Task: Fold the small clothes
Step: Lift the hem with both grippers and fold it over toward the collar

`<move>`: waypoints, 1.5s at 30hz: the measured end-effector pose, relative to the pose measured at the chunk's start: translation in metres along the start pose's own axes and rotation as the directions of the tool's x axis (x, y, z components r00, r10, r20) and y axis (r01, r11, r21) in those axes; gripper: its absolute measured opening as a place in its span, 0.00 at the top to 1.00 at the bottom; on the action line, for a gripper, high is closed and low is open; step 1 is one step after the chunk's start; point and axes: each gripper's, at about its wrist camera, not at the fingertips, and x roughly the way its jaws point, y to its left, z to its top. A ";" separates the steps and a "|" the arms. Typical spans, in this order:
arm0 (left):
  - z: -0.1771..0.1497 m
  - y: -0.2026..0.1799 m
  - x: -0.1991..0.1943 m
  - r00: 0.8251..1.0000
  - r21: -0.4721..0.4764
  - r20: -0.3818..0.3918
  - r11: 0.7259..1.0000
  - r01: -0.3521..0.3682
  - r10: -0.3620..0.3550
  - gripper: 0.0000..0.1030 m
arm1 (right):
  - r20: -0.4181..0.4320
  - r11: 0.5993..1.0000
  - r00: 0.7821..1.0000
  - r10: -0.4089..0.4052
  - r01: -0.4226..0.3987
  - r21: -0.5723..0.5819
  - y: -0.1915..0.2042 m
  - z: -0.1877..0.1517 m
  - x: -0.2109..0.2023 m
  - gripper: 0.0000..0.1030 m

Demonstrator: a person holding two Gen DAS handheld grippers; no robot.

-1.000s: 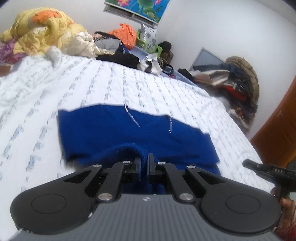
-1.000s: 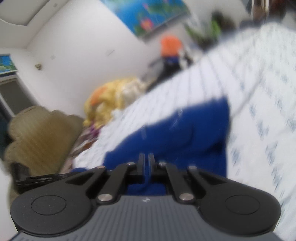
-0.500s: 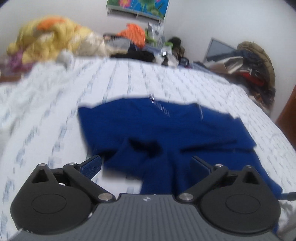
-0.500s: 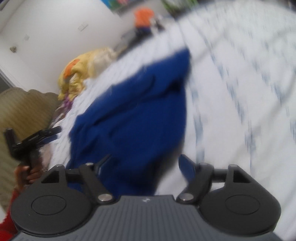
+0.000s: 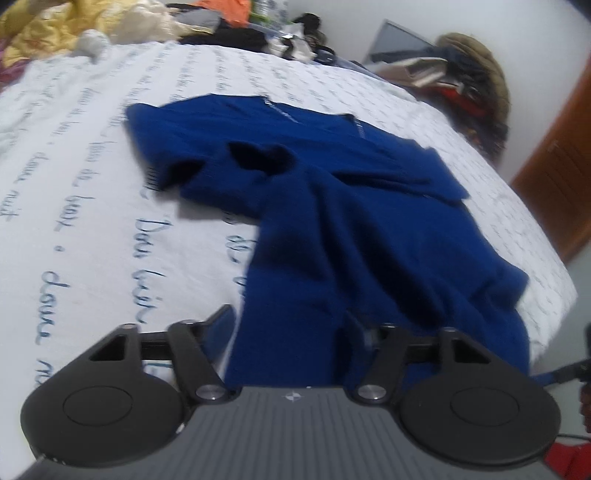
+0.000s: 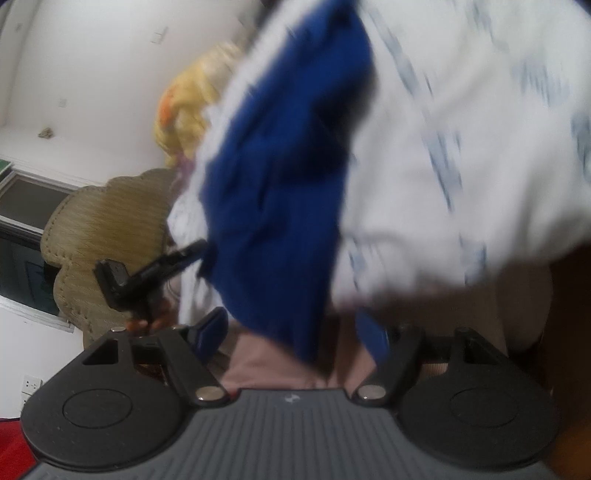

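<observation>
Both tongs, left and right, now gape empty (clamped a second ago); the blue garment lies released, rumpled, on the bed, needing re-gripping.

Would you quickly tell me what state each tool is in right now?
Left tool: open, holding nothing, blue garment lying between its fingers.
Right tool: open, holding nothing.

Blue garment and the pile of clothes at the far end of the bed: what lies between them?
Only bare printed bedsheet between blue garment and clothes pile, per the left wrist view.
</observation>
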 end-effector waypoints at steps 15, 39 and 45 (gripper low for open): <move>0.006 -0.019 -0.051 0.989 -0.114 0.137 0.991 0.076 -0.060 0.93 | 0.031 0.976 0.999 0.019 -0.012 -0.220 0.070 0.009 0.003 0.95; 0.110 -0.031 -0.079 0.928 -0.241 0.360 0.951 0.192 -0.096 0.93 | 0.453 0.917 0.840 0.298 -0.120 -0.381 0.108 0.121 -0.054 0.95; 0.144 -0.010 -0.005 0.975 -0.341 0.221 0.937 0.074 0.004 0.93 | 0.461 0.950 0.881 0.111 0.042 -0.308 0.094 0.184 -0.004 0.92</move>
